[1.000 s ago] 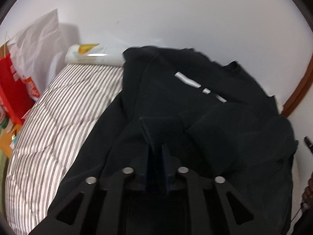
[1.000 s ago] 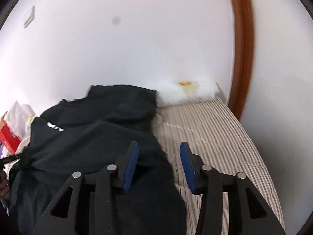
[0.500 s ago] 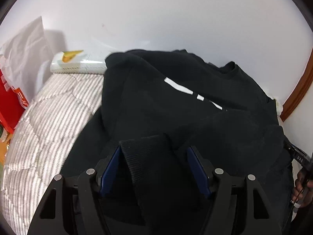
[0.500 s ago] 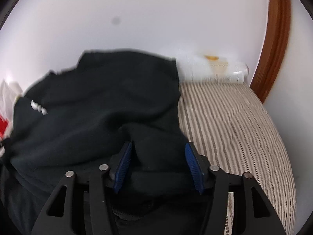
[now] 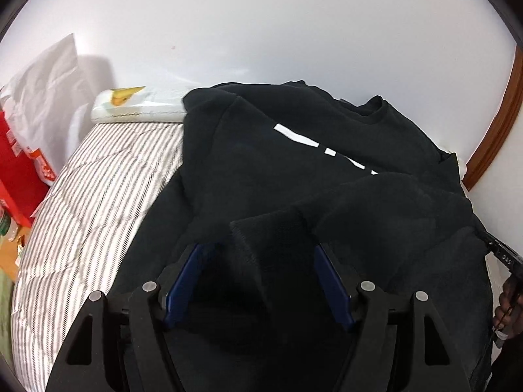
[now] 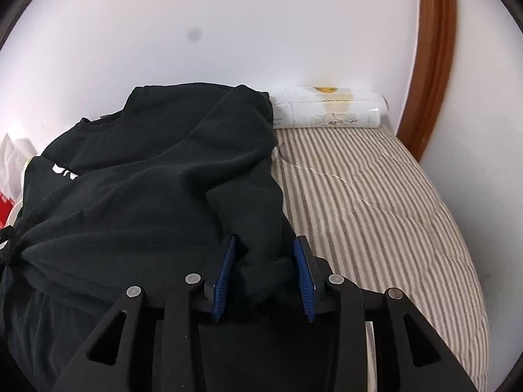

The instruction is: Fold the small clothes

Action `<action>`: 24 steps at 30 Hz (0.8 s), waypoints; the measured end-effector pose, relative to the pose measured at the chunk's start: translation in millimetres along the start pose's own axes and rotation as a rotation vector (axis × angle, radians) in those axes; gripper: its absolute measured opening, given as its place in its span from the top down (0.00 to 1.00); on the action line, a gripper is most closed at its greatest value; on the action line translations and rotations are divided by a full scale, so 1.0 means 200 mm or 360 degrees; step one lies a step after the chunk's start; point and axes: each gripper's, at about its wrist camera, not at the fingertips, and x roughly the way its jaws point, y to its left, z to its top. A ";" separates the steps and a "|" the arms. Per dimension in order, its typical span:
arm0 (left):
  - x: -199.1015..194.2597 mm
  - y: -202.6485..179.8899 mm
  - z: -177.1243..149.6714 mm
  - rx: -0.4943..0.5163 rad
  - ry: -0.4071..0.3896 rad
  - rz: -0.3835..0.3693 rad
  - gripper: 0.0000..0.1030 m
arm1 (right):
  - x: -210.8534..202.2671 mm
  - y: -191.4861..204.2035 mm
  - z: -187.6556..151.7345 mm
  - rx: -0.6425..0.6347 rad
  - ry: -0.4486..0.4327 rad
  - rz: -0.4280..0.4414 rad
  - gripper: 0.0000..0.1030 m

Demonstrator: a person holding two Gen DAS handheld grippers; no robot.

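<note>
A black sweatshirt with white lettering lies spread on a striped quilt. It also shows in the right wrist view. My left gripper is open, its blue pads wide apart, with a ribbed black cuff lying loose between them. My right gripper is open, and a fold of the black sleeve lies between its blue pads. Neither pair of pads presses the cloth.
A white roll-shaped package lies against the wall at the head of the quilt. A red box and a white bag stand at the left. A brown wooden frame runs up the right. The other gripper's edge shows at far right.
My left gripper was shut on the ribbed cuff one second ago and has opened wide. My right gripper has moved over the sleeve, and its jaws have narrowed a little.
</note>
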 end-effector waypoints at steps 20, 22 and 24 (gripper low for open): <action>-0.41 0.05 -0.26 -0.0021 -0.0066 0.0013 0.20 | -0.51 0.01 -0.26 0.0016 -0.0041 -0.0059 0.49; -0.49 0.08 -0.31 -0.0038 -0.0083 0.0021 0.19 | -0.58 0.01 -0.31 0.0005 -0.0036 -0.0070 0.44; -0.56 0.10 -0.37 -0.0050 -0.0092 0.0030 0.18 | -0.64 0.01 -0.37 -0.0007 -0.0031 -0.0073 0.39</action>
